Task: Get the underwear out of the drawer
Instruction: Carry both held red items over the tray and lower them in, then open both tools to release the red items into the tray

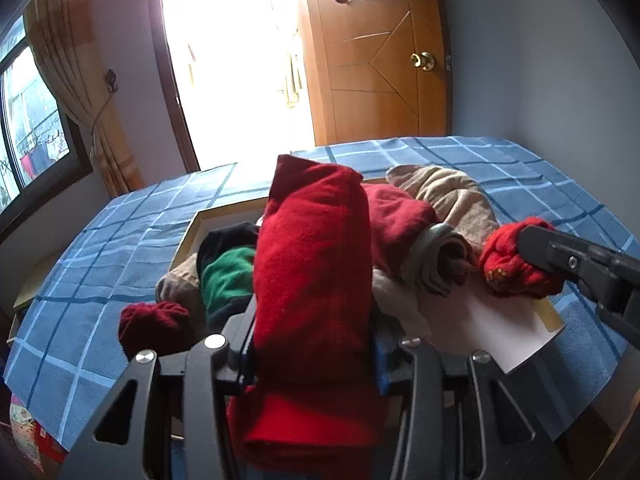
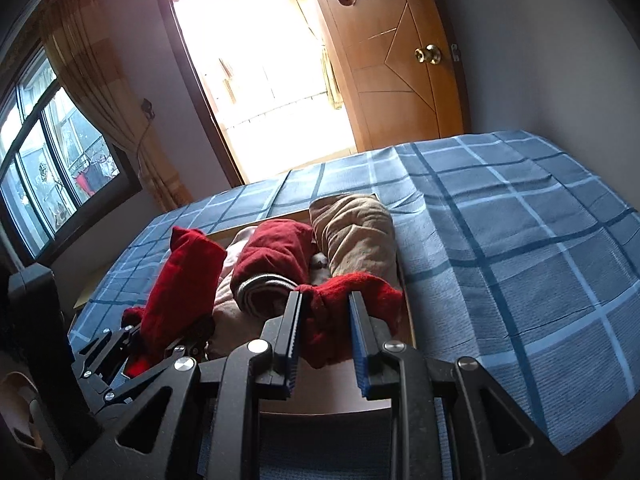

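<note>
Left gripper (image 1: 312,344) is clamping a bright red folded garment (image 1: 316,256), jaws clenched on it from both sides; the cloth is standing up tall between the fingers and hanging down below them. In the right wrist view the same red piece (image 2: 180,288) is showing at left, with the left gripper (image 2: 156,348) under it.

Right gripper (image 2: 324,320) is grasping a smaller red bundle (image 2: 352,292); the jaws are pinching a narrow fold of it, the rest bunching past the fingertips. From the left wrist view this bundle (image 1: 508,264) is sitting at the tip of the right gripper (image 1: 532,248), over a white sheet (image 1: 492,324) at the drawer's near corner.

Drawer (image 1: 192,232) is lying on the bed (image 2: 520,248), which is wearing a blue checked cover. Underwear is still crowding the drawer: a dark red roll with a striped waistband (image 2: 272,260), a tan roll (image 2: 356,236) just beside it toward the far end, a green-and-black piece (image 1: 228,272), and a dark maroon ball (image 1: 156,328) at the near left edge. Both held pieces are sitting above the pile; whether they are touching it cannot be told.

Beyond the bed: a wooden door (image 2: 400,60) standing ajar, a glaring doorway, a curtain (image 2: 104,92) and a window (image 2: 48,152).
</note>
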